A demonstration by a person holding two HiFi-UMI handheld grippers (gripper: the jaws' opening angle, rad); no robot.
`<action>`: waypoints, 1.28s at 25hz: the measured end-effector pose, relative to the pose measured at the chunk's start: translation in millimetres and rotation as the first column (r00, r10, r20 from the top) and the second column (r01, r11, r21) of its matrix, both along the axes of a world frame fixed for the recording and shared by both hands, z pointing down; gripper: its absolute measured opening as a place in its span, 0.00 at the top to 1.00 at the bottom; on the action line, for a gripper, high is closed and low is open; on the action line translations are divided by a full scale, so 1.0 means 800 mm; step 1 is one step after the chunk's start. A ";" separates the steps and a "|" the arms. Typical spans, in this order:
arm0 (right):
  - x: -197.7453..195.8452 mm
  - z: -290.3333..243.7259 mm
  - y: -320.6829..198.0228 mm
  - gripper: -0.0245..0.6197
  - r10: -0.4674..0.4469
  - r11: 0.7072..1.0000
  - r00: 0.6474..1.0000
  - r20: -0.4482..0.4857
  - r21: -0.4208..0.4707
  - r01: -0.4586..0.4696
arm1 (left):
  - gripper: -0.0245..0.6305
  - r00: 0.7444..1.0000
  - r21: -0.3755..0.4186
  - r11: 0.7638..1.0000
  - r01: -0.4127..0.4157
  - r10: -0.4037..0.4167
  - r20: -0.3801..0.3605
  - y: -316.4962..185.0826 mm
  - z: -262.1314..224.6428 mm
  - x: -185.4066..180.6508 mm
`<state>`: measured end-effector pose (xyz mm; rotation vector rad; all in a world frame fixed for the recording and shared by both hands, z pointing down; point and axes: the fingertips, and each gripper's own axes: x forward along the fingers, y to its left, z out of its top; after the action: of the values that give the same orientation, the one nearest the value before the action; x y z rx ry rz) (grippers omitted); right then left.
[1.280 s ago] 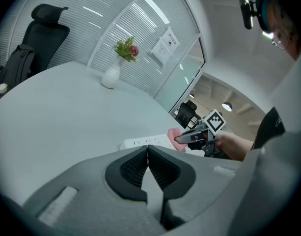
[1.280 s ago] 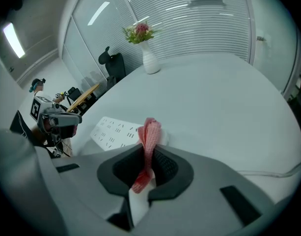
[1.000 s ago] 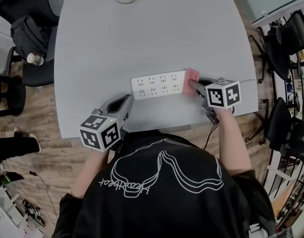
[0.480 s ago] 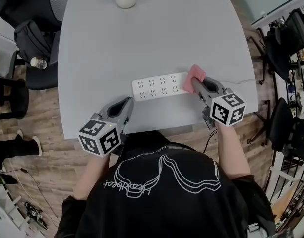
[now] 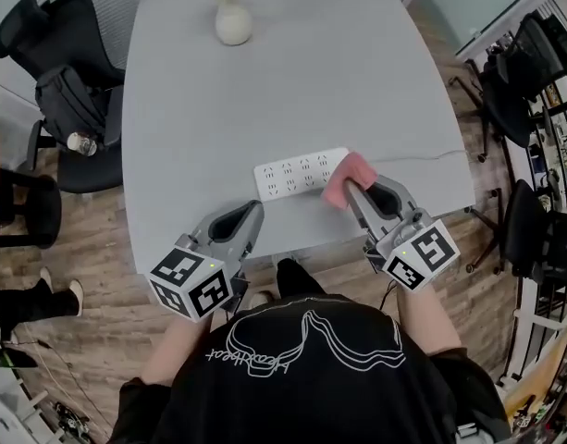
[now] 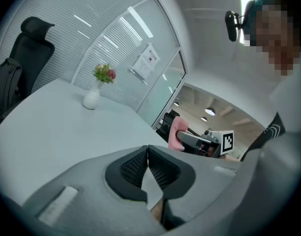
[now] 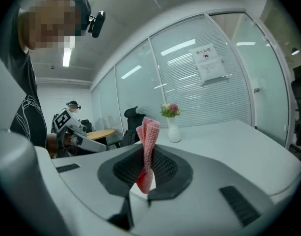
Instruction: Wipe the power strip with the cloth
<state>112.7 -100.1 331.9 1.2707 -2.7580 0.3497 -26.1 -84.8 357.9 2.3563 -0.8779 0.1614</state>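
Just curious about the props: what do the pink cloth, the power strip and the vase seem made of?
The cloth looks like soft knitted fabric, by its ribbed texture and folds. The power strip: probably hard white plastic, smooth and matte. The vase: perhaps white ceramic; too small to be sure.

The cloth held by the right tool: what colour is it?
The cloth is pink, seen best in the right gripper view.

Head view looks steeply down; both low gripper views share the vase (image 6: 91,99).
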 end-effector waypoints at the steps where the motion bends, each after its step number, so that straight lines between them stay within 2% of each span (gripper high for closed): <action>1: -0.009 -0.008 0.013 0.90 0.001 1.000 1.000 0.009 0.010 -0.001 | 0.94 1.000 0.016 1.000 -0.005 0.005 -0.007 0.007 -0.011 -0.004; 6: -0.050 -0.035 0.080 0.90 0.000 1.000 0.996 0.090 0.023 -0.002 | 0.94 0.999 0.078 0.996 -0.034 0.036 -0.022 0.055 -0.045 -0.025; 15: -0.090 -0.068 0.159 0.90 0.024 0.998 0.998 0.066 0.063 -0.028 | 0.94 0.995 0.166 0.981 -0.098 0.102 -0.016 0.121 -0.090 -0.048; 22: -0.093 -0.081 0.187 0.90 0.056 0.995 0.997 0.050 0.075 -0.059 | 0.94 0.992 0.198 0.973 -0.119 0.126 -0.024 0.145 -0.108 -0.055; 32: -0.095 -0.080 0.201 0.90 0.092 0.993 0.995 0.043 0.066 -0.095 | 0.94 0.989 0.188 0.972 -0.139 0.144 -0.013 0.159 -0.103 -0.062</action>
<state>36.9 60.9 267.9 1.4281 -2.7721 0.2939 -75.9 42.0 275.4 2.5910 -0.7392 0.1088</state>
